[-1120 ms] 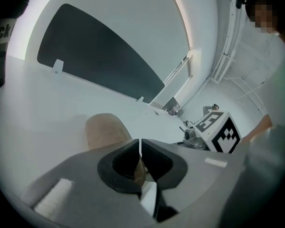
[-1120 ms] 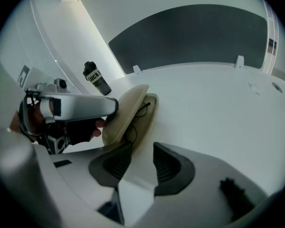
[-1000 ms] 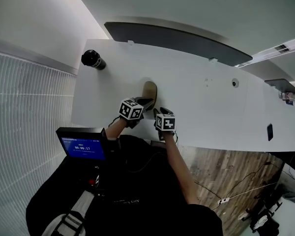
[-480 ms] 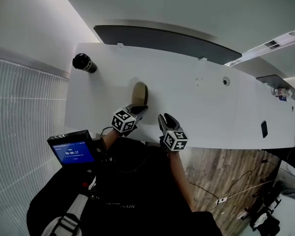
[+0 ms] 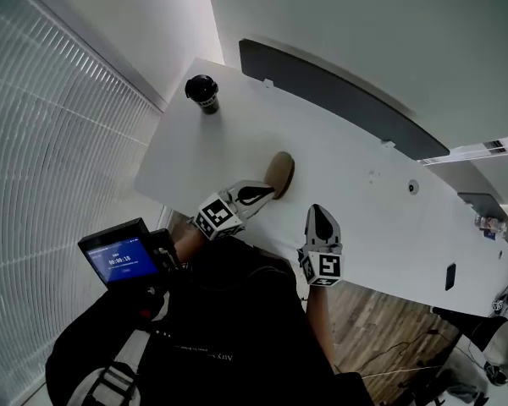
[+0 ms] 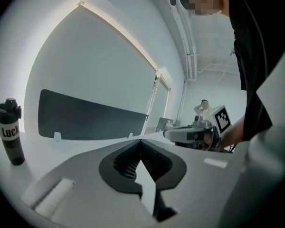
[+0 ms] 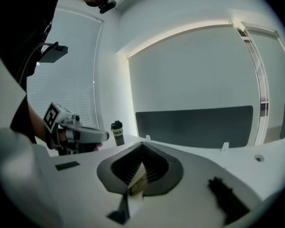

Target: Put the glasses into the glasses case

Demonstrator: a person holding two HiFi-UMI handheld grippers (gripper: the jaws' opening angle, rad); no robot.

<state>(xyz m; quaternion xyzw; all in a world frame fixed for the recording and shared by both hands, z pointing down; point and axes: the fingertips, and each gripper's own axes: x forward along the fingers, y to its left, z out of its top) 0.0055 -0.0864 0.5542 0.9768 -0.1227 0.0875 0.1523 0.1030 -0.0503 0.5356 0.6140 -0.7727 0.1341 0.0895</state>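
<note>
free: open tabletop (image 5: 364, 201) right of glasses case (image 5: 279, 173) | blocked: bottle (image 5: 202, 92) at far-left corner, panel (image 5: 339, 91) along back edge

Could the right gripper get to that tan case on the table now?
Probably yes: nothing lies between the right gripper and the tan case; the left gripper sits at its other side.

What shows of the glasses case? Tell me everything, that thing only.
The glasses case is a tan, smooth oval shell, leather-like or matte plastic by its look. It seems closed, and no glasses show. It lies flat on the white table near the front edge, its long axis running front to back. Only the table clearly touches it. The left gripper hangs close by its near end; whether they touch cannot be told.
</note>
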